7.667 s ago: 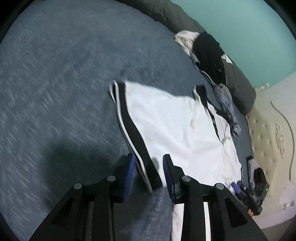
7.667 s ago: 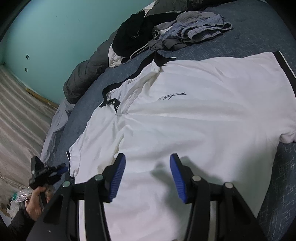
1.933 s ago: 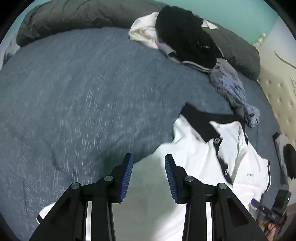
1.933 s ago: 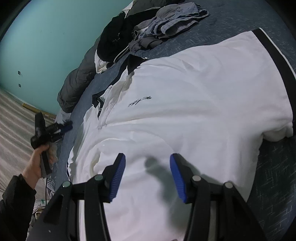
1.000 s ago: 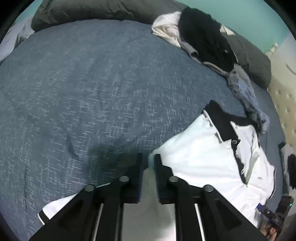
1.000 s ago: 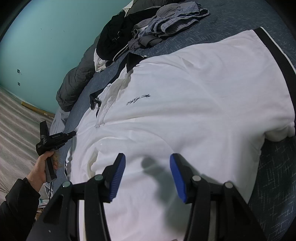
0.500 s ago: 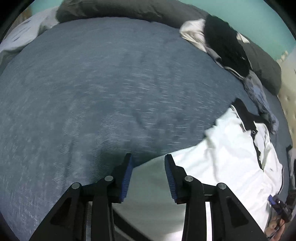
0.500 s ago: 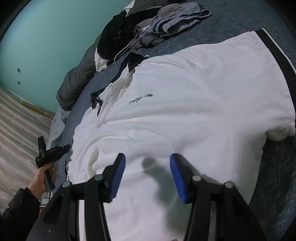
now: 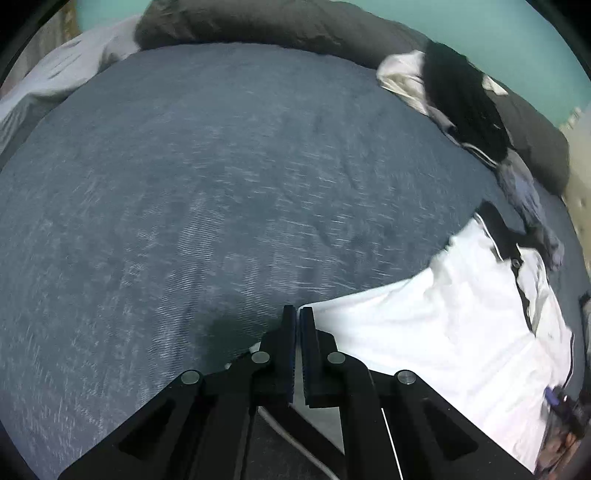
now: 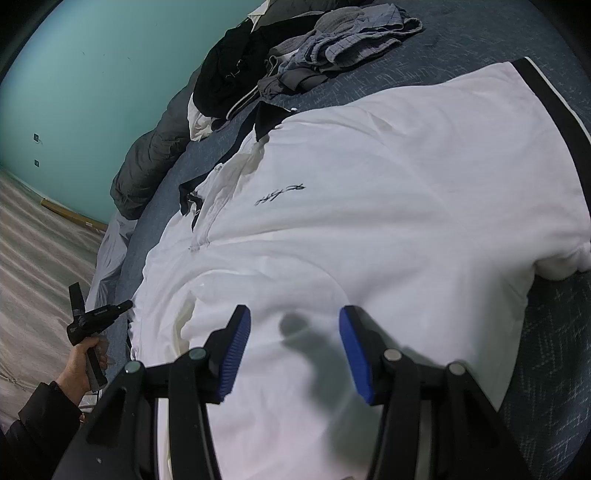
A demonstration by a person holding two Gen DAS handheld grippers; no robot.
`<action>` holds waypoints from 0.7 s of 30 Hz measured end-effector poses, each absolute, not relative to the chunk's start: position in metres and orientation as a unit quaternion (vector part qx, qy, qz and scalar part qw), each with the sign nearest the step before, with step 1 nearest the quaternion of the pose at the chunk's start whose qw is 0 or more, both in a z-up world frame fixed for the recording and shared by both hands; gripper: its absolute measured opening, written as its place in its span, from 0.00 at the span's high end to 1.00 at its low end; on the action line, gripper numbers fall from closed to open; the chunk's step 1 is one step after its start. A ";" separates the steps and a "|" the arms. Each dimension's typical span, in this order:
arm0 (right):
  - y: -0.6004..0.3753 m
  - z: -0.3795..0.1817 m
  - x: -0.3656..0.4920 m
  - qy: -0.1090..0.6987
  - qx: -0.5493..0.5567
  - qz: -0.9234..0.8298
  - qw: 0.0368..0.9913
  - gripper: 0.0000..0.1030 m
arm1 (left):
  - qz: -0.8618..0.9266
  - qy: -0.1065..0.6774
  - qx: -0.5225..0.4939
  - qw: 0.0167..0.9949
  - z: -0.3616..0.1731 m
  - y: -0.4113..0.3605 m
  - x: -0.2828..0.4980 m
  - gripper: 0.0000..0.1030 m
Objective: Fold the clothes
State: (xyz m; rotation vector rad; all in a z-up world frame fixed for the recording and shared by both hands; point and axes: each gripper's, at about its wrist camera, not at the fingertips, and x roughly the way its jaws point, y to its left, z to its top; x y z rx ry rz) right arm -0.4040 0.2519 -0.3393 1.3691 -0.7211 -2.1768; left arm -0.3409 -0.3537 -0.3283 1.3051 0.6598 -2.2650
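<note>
A white polo shirt point(image 9: 443, 332) with black collar and trim lies spread on the blue bedcover point(image 9: 184, 184). My left gripper point(image 9: 297, 314) is shut at the shirt's near edge, and white cloth shows on both sides of its fingers. In the right wrist view the same shirt point(image 10: 369, 184) fills the middle, with a small signature logo on the chest. My right gripper point(image 10: 293, 332) hangs open just above the lower body of the shirt. Its shadow falls on the cloth and nothing is between its pads.
A pile of dark and grey clothes point(image 9: 461, 99) point(image 10: 295, 48) lies at the bed's far side, against a grey bolster point(image 9: 258, 22). A person's hand with a black handheld device point(image 10: 92, 321) is beside the bed past the shirt's far sleeve.
The left gripper's jaws, open half a second ago, have shut at the shirt's edge, and its view has slid along the bed. The right gripper has stayed still.
</note>
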 end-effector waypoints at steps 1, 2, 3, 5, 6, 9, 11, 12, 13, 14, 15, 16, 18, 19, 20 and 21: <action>0.252 -0.339 -0.404 -0.263 0.499 -0.792 0.233 0.51 | -0.814 0.250 0.475 0.224 -0.331 -0.357 -0.339 0.98; 0.252 -0.339 -0.404 -0.263 0.499 -0.792 0.234 0.51 | -0.809 0.260 0.477 0.227 -0.334 -0.360 -0.337 0.98; 0.252 -0.339 -0.404 -0.263 0.498 -0.792 0.234 0.51 | -0.806 0.267 0.476 0.228 -0.337 -0.360 -0.335 0.98; 0.252 -0.338 -0.404 -0.263 0.498 -0.792 0.235 0.51 | -0.802 0.280 0.474 0.232 -0.340 -0.360 -0.331 0.98; 0.252 -0.337 -0.404 -0.263 0.497 -0.792 0.236 0.51 | -0.800 0.286 0.472 0.233 -0.342 -0.361 -0.329 0.98; 0.253 -0.337 -0.404 -0.265 0.497 -0.792 0.236 0.51 | -0.805 0.296 0.461 0.227 -0.341 -0.359 -0.324 0.97; 0.253 -0.337 -0.404 -0.265 0.497 -0.792 0.236 0.51 | -0.814 0.296 0.452 0.215 -0.336 -0.358 -0.319 0.95; 0.253 -0.337 -0.404 -0.265 0.497 -0.792 0.236 0.51 | -0.817 0.293 0.448 0.215 -0.333 -0.357 -0.316 0.95; 0.253 -0.337 -0.404 -0.265 0.498 -0.792 0.236 0.51 | -0.819 0.291 0.444 0.215 -0.330 -0.357 -0.312 0.93; 0.253 -0.337 -0.404 -0.265 0.498 -0.792 0.236 0.51 | -0.822 0.292 0.440 0.215 -0.328 -0.357 -0.308 0.87; 0.253 -0.337 -0.403 -0.264 0.497 -0.792 0.237 0.51 | -0.823 0.299 0.435 0.212 -0.328 -0.358 -0.304 0.85; 0.253 -0.336 -0.403 -0.264 0.497 -0.792 0.237 0.51 | -0.823 0.306 0.429 0.210 -0.327 -0.359 -0.300 0.81; 0.252 -0.336 -0.403 -0.263 0.497 -0.792 0.237 0.51 | -0.822 0.311 0.428 0.210 -0.330 -0.359 -0.294 0.80; 0.252 -0.336 -0.402 -0.263 0.497 -0.792 0.238 0.51 | -0.819 0.315 0.432 0.209 -0.334 -0.359 -0.291 0.79; 0.251 -0.336 -0.402 -0.262 0.497 -0.792 0.238 0.51 | -0.816 0.320 0.434 0.208 -0.338 -0.359 -0.288 0.79; 0.250 -0.335 -0.402 -0.262 0.497 -0.792 0.239 0.51 | -0.815 0.325 0.432 0.208 -0.340 -0.361 -0.287 0.79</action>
